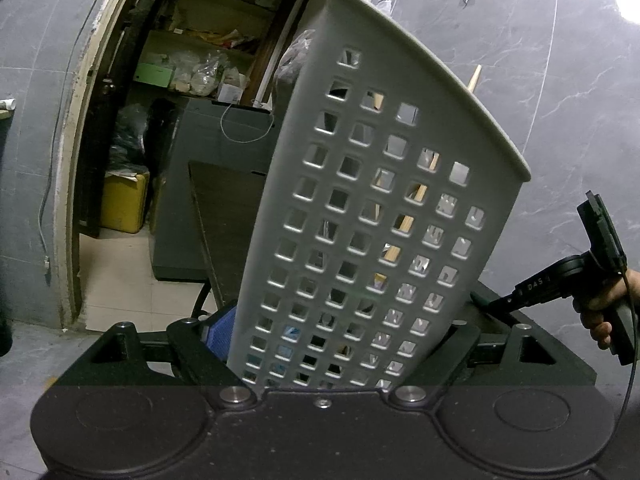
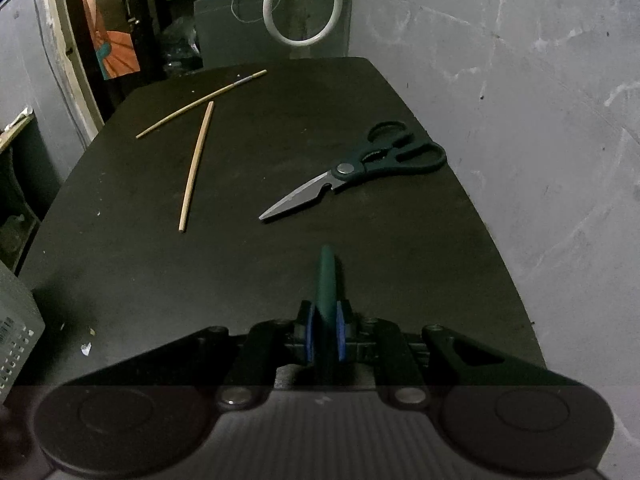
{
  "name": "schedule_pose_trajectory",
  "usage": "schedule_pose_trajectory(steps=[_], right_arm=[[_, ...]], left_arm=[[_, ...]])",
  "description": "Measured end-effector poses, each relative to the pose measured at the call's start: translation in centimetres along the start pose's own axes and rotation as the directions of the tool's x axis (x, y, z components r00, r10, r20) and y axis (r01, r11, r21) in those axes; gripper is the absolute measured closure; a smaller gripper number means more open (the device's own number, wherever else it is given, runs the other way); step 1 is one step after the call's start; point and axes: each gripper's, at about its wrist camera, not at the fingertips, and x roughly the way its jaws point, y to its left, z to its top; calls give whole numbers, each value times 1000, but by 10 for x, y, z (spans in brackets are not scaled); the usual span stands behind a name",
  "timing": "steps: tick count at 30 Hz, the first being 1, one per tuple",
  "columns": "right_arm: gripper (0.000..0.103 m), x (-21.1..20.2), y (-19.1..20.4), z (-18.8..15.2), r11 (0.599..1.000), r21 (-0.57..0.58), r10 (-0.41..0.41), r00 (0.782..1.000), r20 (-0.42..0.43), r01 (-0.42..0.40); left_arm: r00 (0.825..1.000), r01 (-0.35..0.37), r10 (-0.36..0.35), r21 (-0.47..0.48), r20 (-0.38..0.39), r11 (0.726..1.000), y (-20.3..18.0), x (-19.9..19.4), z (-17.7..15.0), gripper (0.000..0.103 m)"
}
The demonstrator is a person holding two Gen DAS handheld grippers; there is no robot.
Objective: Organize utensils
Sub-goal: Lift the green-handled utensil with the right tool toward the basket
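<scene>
In the left wrist view a tall grey utensil holder [image 1: 372, 184] with square holes stands tilted between the fingers of my left gripper [image 1: 332, 334], which is shut on its base. A wooden chopstick [image 1: 474, 80] pokes above its rim. At the right a hand holds my right gripper [image 1: 508, 300] low beside the holder. In the right wrist view my right gripper [image 2: 325, 320] is shut on a dark green handle [image 2: 327, 276] that points forward over the black table [image 2: 420, 260]. On the table lie dark-handled scissors [image 2: 360, 168] and two chopsticks [image 2: 200, 100] [image 2: 196, 168].
The holder's corner [image 2: 16, 340] shows at the left edge of the right wrist view. A white hose loop [image 2: 304, 4] hangs beyond the table's far edge. Grey tiled walls stand behind and to the right. An open doorway with cluttered shelves [image 1: 192, 60] lies to the left.
</scene>
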Motion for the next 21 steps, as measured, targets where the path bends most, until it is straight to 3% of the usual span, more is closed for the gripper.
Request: schedule_pose_trajectory(steps=[9, 21], right_arm=[[91, 5, -17, 0, 994, 104, 45, 999, 1, -45], [90, 9, -8, -1, 998, 63, 24, 1000, -15, -23]], left_arm=[[1000, -1, 1, -3, -2, 1000, 1, -1, 1, 16], [1000, 0, 0, -3, -2, 1000, 2, -1, 2, 16]])
